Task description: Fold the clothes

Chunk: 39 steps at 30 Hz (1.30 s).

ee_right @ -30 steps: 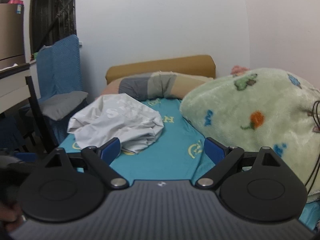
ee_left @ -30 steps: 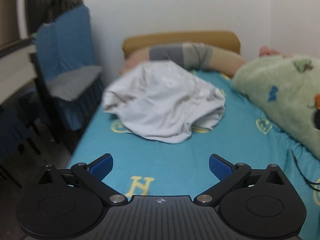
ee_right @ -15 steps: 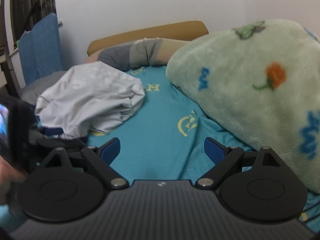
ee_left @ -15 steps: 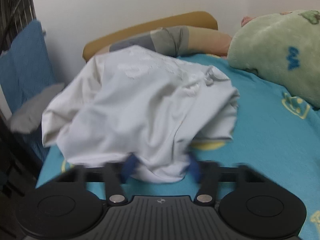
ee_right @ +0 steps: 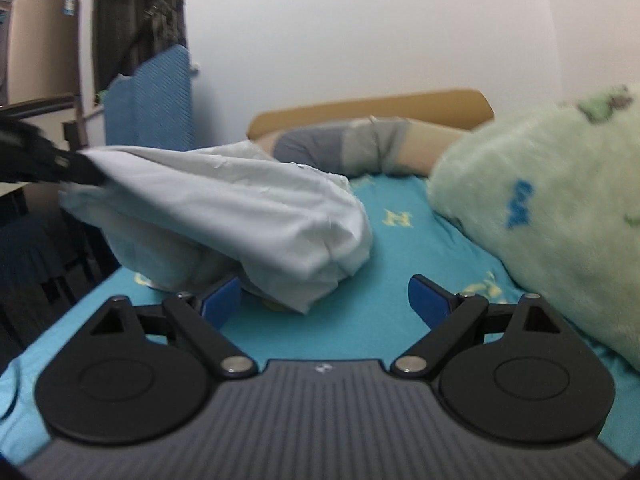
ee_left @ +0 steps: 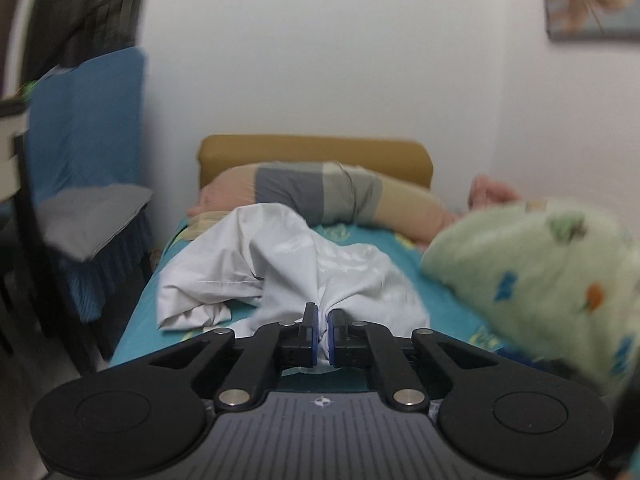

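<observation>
A crumpled white garment (ee_left: 288, 272) lies on the teal bed sheet (ee_left: 444, 300). My left gripper (ee_left: 322, 334) is shut on a bunched fold of its near edge and holds that edge lifted. In the right wrist view the garment (ee_right: 248, 216) stretches up to the left, where the left gripper (ee_right: 68, 168) pulls it. My right gripper (ee_right: 324, 302) is open and empty, low over the sheet, with the garment's hanging near edge just ahead of its left finger.
A green fleece blanket (ee_right: 552, 208) is piled on the right of the bed. A striped bolster pillow (ee_left: 320, 196) and tan headboard (ee_left: 316, 152) are at the far end. A blue-covered chair (ee_left: 84, 168) stands left of the bed.
My left gripper closed on the garment's near edge and lifted it. My right gripper moved down and forward toward the garment, still open.
</observation>
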Each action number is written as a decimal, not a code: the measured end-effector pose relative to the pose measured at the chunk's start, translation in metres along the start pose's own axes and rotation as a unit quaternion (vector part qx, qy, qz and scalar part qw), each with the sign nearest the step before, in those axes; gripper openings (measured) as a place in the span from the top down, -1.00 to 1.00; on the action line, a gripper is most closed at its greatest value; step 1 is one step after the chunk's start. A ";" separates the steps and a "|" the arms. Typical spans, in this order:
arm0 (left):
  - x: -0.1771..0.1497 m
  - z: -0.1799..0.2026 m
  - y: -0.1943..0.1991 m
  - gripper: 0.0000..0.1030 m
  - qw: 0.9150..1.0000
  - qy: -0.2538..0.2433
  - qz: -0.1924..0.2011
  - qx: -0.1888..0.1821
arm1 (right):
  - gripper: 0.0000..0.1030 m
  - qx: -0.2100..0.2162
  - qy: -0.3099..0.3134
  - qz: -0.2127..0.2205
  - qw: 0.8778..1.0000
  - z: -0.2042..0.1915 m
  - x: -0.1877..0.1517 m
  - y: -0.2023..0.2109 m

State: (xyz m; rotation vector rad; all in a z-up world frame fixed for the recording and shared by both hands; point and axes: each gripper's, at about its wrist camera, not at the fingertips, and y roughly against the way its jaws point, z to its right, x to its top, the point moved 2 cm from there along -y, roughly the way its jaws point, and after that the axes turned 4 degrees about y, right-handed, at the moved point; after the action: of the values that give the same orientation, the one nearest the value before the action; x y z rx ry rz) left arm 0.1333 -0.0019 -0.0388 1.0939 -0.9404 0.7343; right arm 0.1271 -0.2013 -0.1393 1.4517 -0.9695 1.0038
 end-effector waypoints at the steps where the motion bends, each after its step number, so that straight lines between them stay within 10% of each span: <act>1: -0.002 -0.001 0.013 0.92 1.000 0.015 0.006 -0.003 | -0.79 0.006 0.004 0.004 1.000 -0.003 0.001 0.003; 9: 0.006 0.008 0.108 0.93 0.996 0.020 0.066 -0.049 | -0.79 0.088 0.066 -0.030 0.993 -0.036 0.004 0.041; 16: 0.015 -0.023 0.167 0.93 0.988 0.086 0.111 -0.072 | -0.76 0.080 0.099 -0.099 0.987 -0.081 0.002 0.064; 20: 0.016 -0.049 0.193 0.93 0.982 0.121 0.123 -0.078 | 0.65 0.054 0.096 -0.108 0.988 -0.092 0.018 0.073; 27: 0.022 -0.092 0.259 0.93 0.965 0.156 0.169 -0.124 | 0.88 0.029 0.080 -0.033 0.996 -0.087 0.098 0.154; 31: 0.022 -0.096 0.252 0.93 0.967 0.154 0.130 -0.153 | 0.89 0.030 0.048 -0.031 0.998 -0.071 0.120 0.176; 39: 0.007 -0.069 0.122 0.92 0.993 0.064 -0.042 -0.087 | 0.85 0.020 -0.035 -0.201 0.979 -0.026 0.054 0.091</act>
State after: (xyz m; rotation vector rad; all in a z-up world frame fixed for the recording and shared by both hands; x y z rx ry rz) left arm 0.0484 0.1014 0.0050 0.9164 -0.8278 0.6345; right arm 0.0557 -0.1867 -0.0585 1.6429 -0.6673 0.6813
